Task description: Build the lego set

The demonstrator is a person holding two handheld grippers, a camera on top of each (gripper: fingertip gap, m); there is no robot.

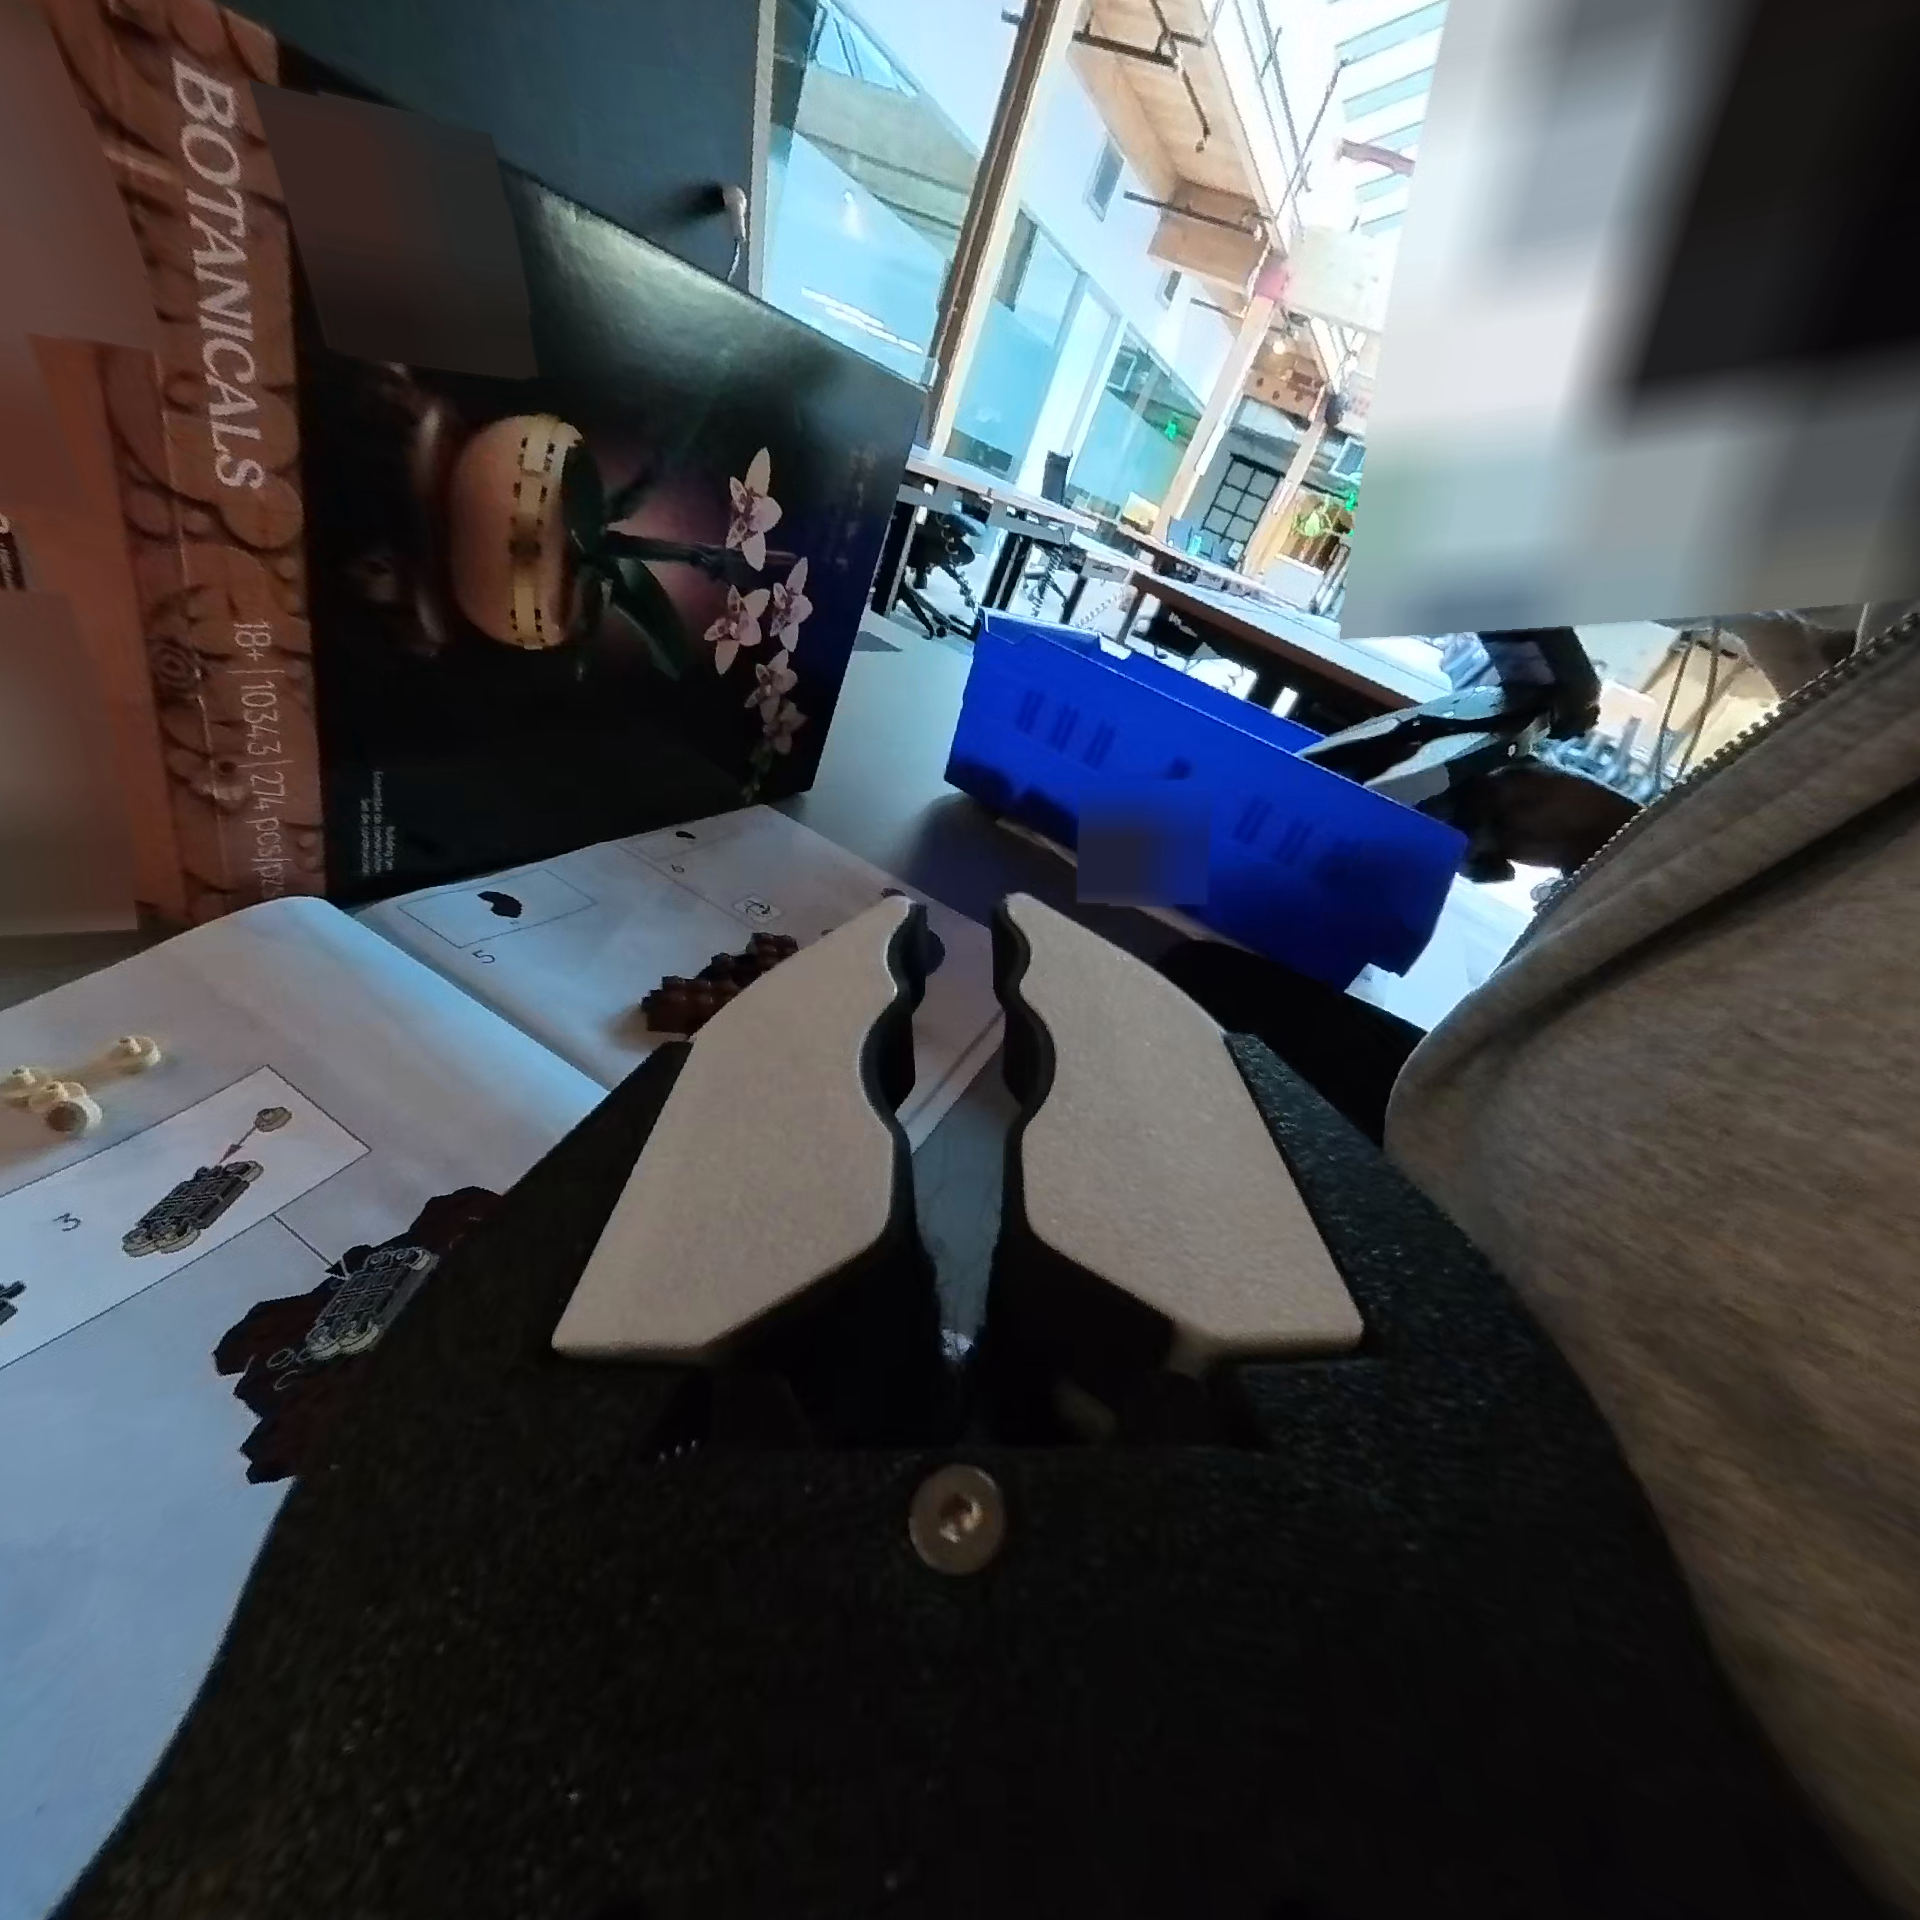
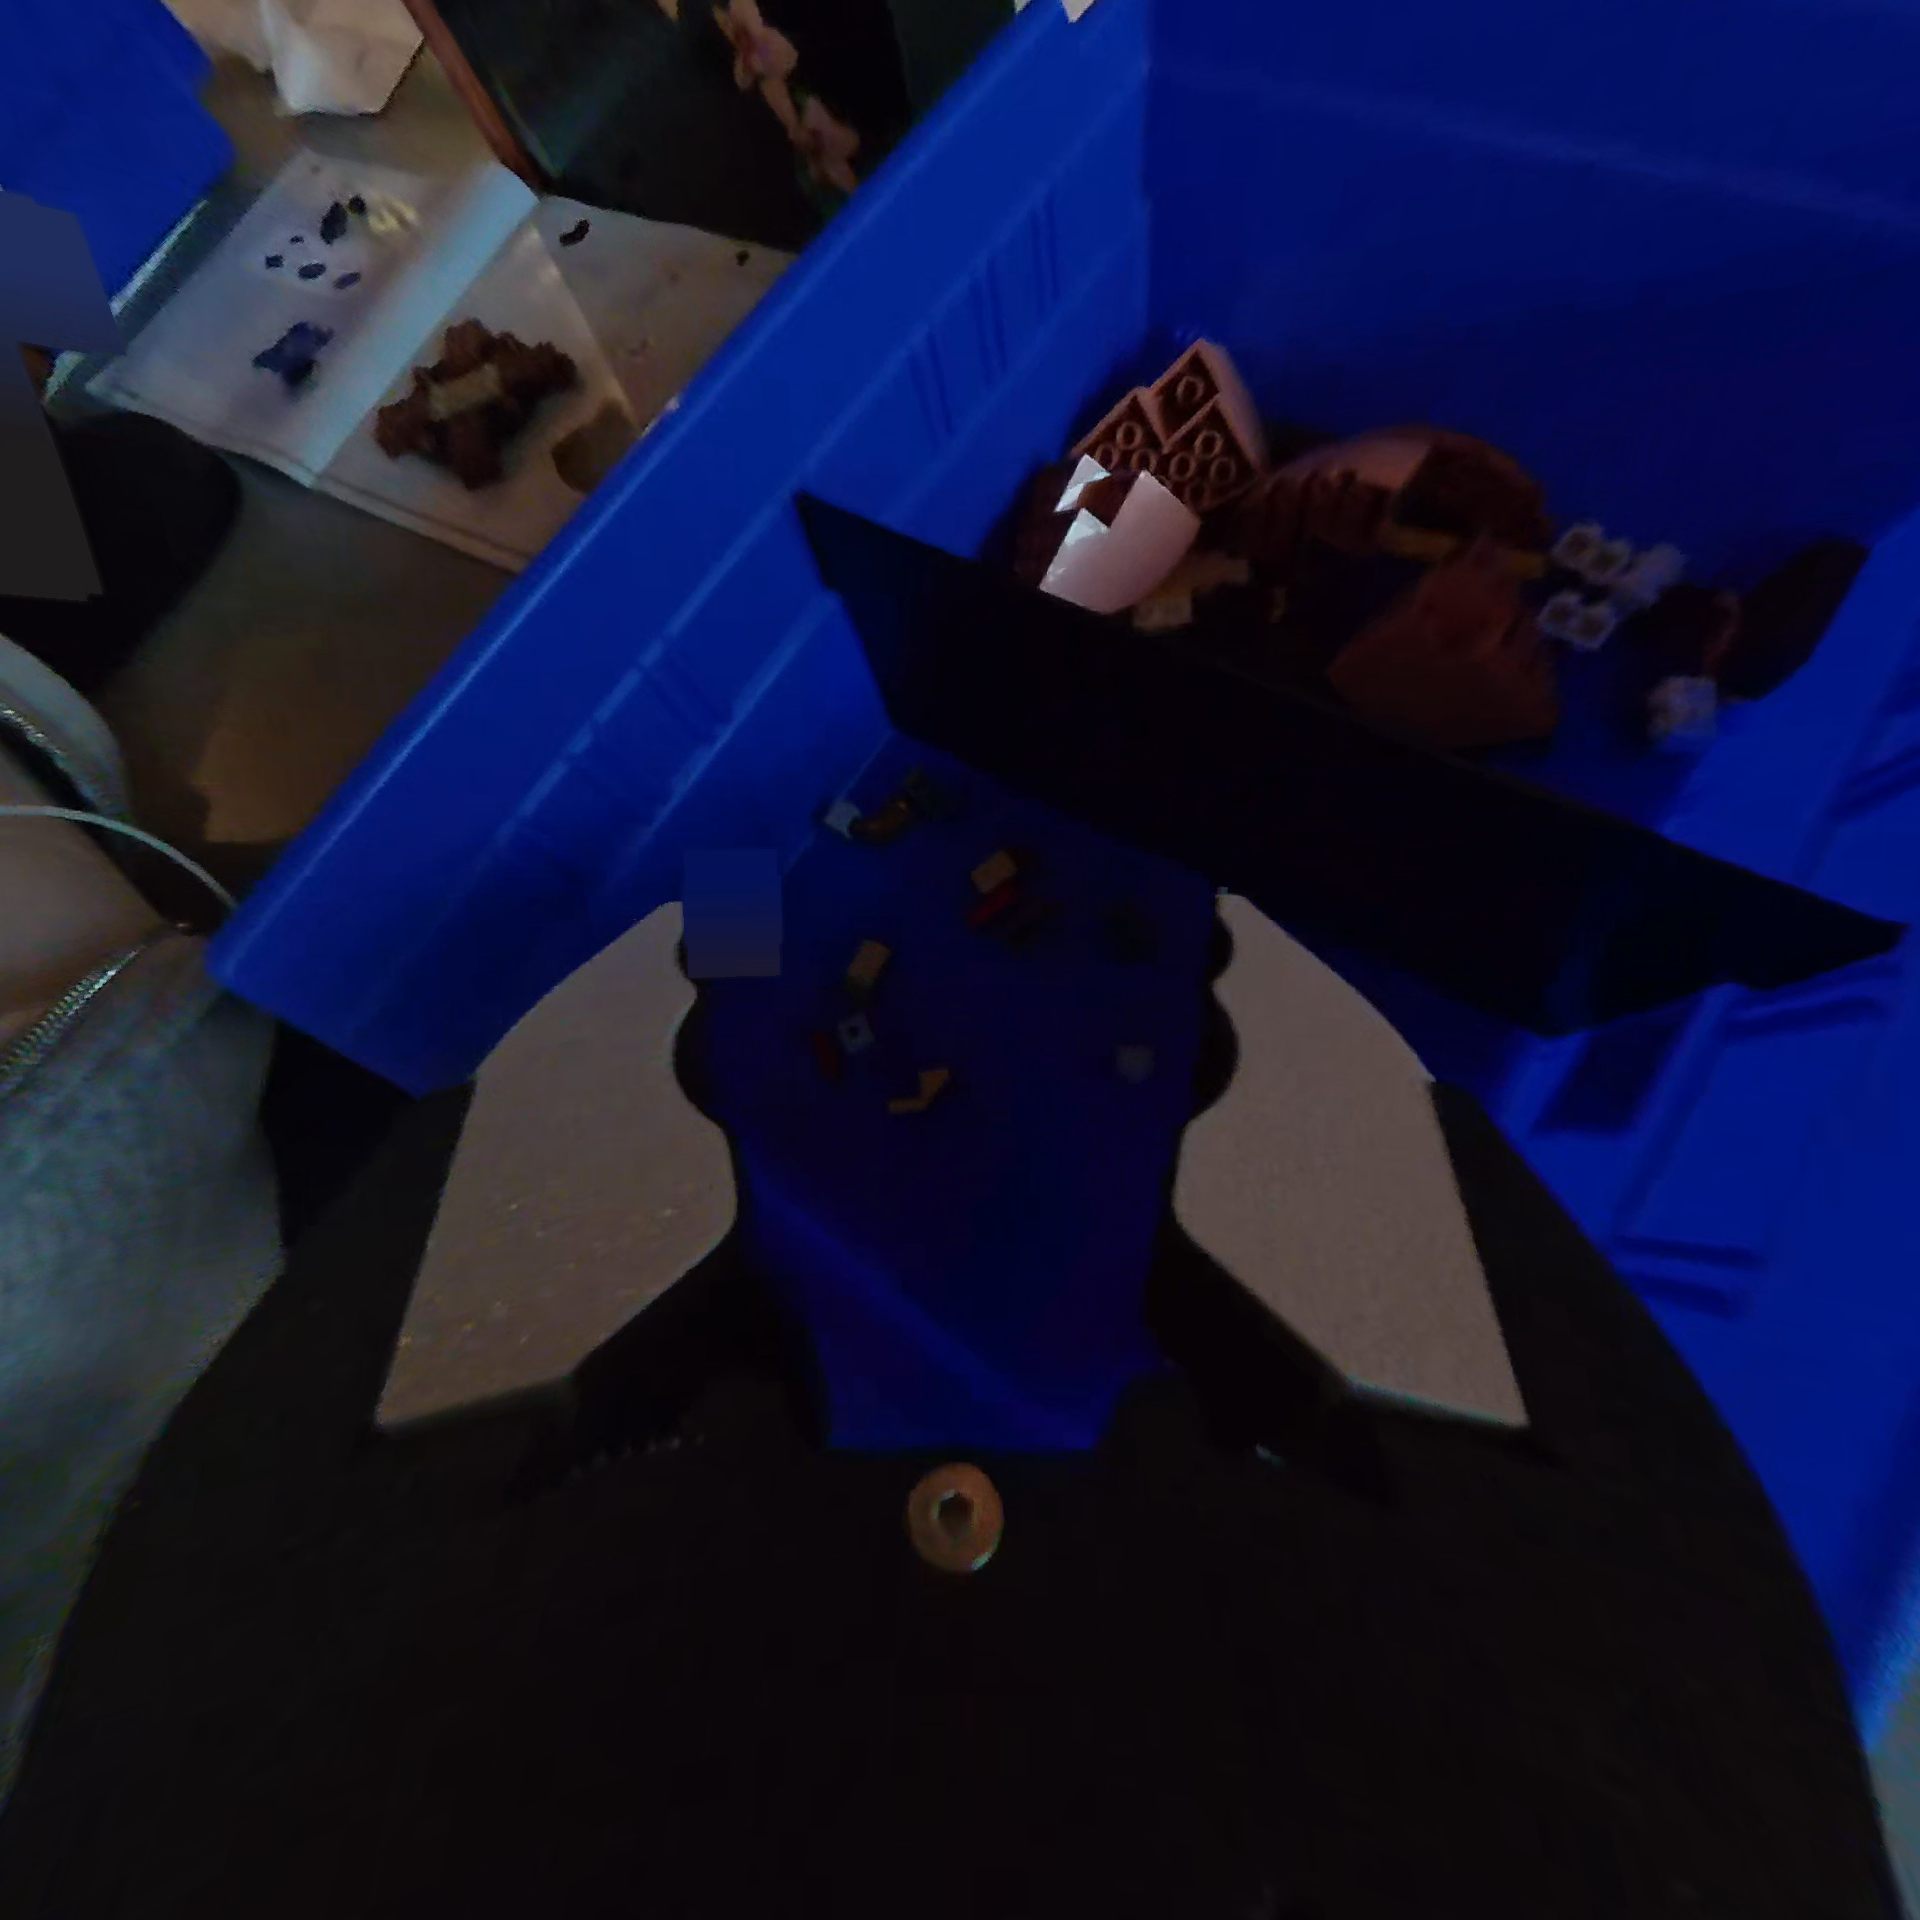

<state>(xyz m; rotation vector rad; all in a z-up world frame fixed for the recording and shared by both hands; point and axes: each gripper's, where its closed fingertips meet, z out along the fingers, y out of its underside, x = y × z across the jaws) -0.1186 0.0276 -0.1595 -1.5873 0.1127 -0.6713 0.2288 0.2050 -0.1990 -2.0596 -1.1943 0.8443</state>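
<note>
1. Over the open white paper instruction booklet [image 1: 436, 997], your left gripper [image 1: 954, 925] hangs with its two grey, grainy-faced fingers [image 1: 790, 1101] drawn close, a narrow slit between the wavy black pads, and nothing lies in that slit.
2. Just left of that gripper's tips, one knobbly dark-brown brick cluster [image 1: 717, 982] lies on the page; a second small dark piece beside the left tip is too hidden to identify.
3. On the booklet's left page you have two small cream studded pieces [image 1: 78, 1081], one bar-shaped and one rounder.
4. Behind the booklet stands one tall dark cardboard box printed with pale orchid flowers [image 1: 582, 582], glossy on its face.
5. Inside the one blue, ribbed-walled plastic bin [image 2: 748, 582], your right gripper [image 2: 951, 935] is spread wide, gripping nothing, its pads clear of everything.
6. Below those fingertips, on the bin floor, lie roughly ten tiny loose bricks [image 2: 935, 935] in tan, red, dark and pale tones; blur keeps the count uncertain.
7. One flat black divider panel [image 2: 1299, 790] crosses the bin, and beyond it sits one heap of larger brown and tan studded bricks [image 2: 1351, 540] with a few small white pieces.
8. Outside the bin, the right view shows one brown-and-cream brick assembly [image 2: 473, 410] resting on the booklet.
9. A grey zipped fabric sleeve [image 1: 1714, 1143] borders the left gripper.
</note>
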